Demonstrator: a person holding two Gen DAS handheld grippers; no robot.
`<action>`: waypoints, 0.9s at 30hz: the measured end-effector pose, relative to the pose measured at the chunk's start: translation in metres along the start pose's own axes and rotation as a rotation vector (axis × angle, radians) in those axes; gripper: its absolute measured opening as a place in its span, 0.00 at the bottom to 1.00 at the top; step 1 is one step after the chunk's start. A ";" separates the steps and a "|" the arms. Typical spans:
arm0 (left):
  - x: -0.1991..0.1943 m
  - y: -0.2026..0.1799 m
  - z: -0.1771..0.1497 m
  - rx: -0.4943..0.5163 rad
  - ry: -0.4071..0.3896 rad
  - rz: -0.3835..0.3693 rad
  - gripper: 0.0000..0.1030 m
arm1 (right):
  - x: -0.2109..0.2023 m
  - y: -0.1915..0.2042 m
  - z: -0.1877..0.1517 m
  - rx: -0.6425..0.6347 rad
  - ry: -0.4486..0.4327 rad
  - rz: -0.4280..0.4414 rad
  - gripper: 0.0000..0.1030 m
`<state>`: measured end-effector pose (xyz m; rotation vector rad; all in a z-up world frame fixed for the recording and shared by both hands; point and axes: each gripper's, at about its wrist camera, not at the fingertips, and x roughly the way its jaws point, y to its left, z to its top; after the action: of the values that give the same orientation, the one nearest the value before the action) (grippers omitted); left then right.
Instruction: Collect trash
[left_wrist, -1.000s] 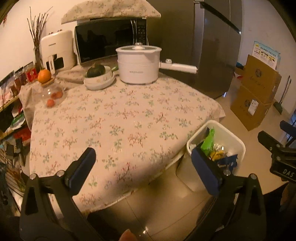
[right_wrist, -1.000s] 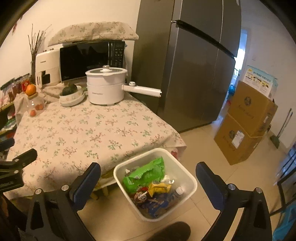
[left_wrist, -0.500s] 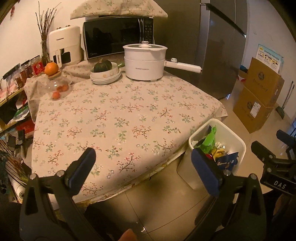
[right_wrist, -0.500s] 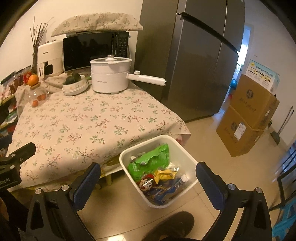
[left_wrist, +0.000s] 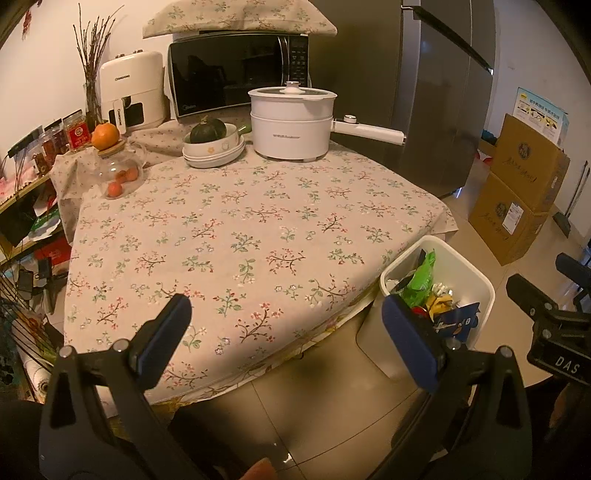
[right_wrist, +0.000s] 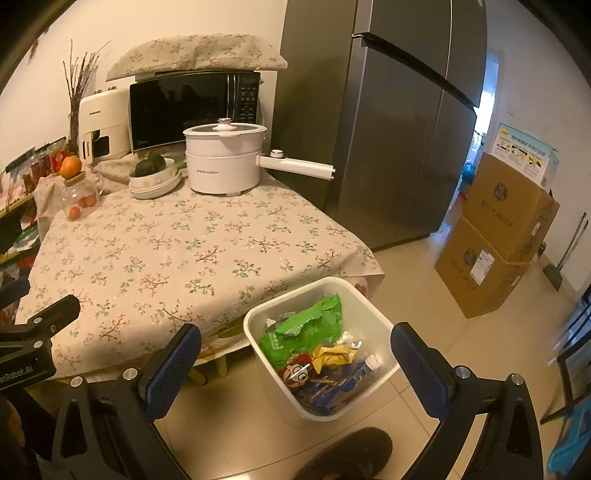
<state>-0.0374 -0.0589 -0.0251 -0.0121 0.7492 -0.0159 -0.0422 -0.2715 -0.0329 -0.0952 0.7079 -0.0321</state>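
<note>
Both the left gripper (left_wrist: 286, 334) and the right gripper (right_wrist: 295, 362) are hanging spread wide and empty; the trash, green wrapper (right_wrist: 306, 326) included, is lying in the white bin (right_wrist: 373, 306) beside the table (left_wrist: 240, 229); collecting looks finished, so nothing is calling for another grasp.

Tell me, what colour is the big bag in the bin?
Green, clearest in the right wrist view.

Both views are dim and warm amber-tinted, with brighter daylight from the doorway (right_wrist: 491, 85) at upper right, soft shadow on the floor (left_wrist: 314, 413) along the lower frame, strong fisheye bending and black vignetting at the corners, and slight blur at the right edge.
</note>
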 end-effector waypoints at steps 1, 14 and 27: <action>0.000 0.000 0.000 -0.001 0.000 0.001 0.99 | 0.000 0.000 0.000 -0.001 0.001 0.000 1.00; 0.005 0.002 -0.002 -0.011 0.011 -0.001 0.99 | 0.002 0.001 0.000 0.001 0.001 0.002 1.00; 0.007 0.002 -0.003 -0.017 0.017 -0.005 0.99 | 0.002 0.003 -0.001 0.005 0.000 0.009 1.00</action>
<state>-0.0343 -0.0569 -0.0319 -0.0295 0.7666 -0.0143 -0.0413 -0.2688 -0.0356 -0.0877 0.7077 -0.0255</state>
